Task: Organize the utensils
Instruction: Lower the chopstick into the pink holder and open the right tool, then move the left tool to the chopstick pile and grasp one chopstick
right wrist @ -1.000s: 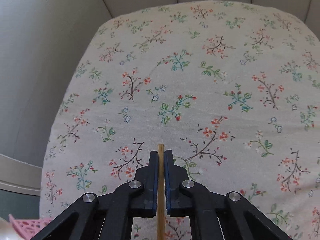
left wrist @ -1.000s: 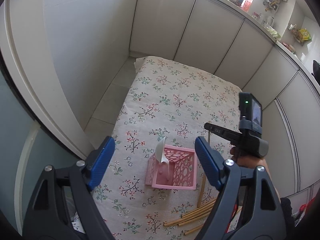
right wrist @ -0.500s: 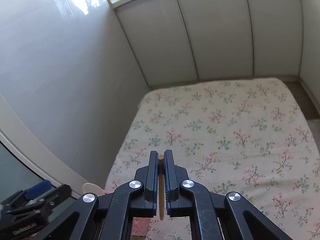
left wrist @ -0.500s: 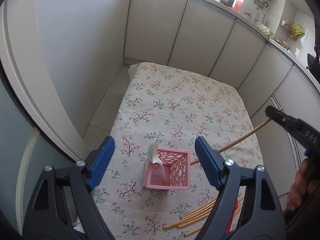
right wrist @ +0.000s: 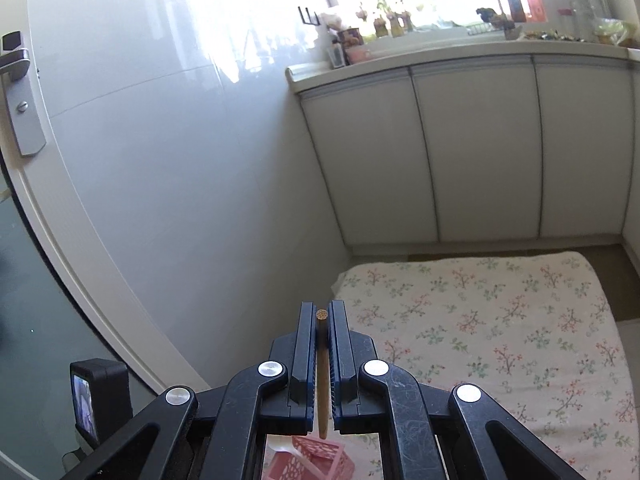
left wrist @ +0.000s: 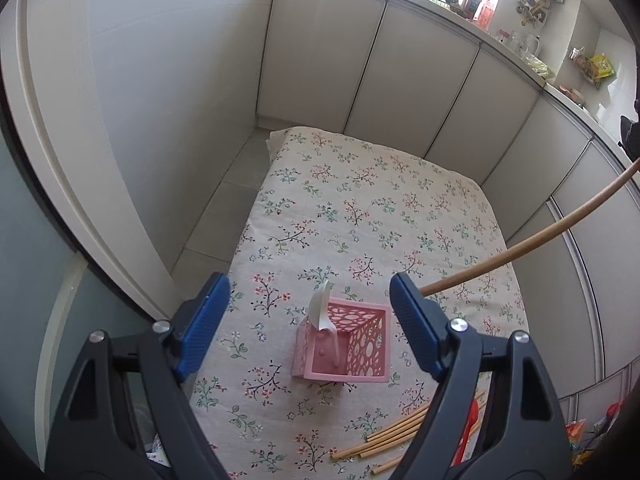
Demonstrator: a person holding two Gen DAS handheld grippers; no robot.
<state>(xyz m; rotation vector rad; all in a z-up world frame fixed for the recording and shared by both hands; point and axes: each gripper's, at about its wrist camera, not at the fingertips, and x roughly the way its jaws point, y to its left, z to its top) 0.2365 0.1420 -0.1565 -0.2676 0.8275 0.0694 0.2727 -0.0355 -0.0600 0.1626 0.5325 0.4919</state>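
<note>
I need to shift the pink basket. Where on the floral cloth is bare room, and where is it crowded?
The far stretch of the floral cloth, from the pink basket to the cabinets, is bare. So is the strip left of the basket. The near right corner is crowded with loose chopsticks and a red utensil.

We are seeing a pink basket [left wrist: 347,346] with holes sitting on the flowery cloth, a white spoon [left wrist: 322,310] leaning inside it. One wooden chopstick [left wrist: 532,240] is hanging slanted above. More chopsticks [left wrist: 394,436] are lying flat beside a red spoon [left wrist: 466,436].
</note>
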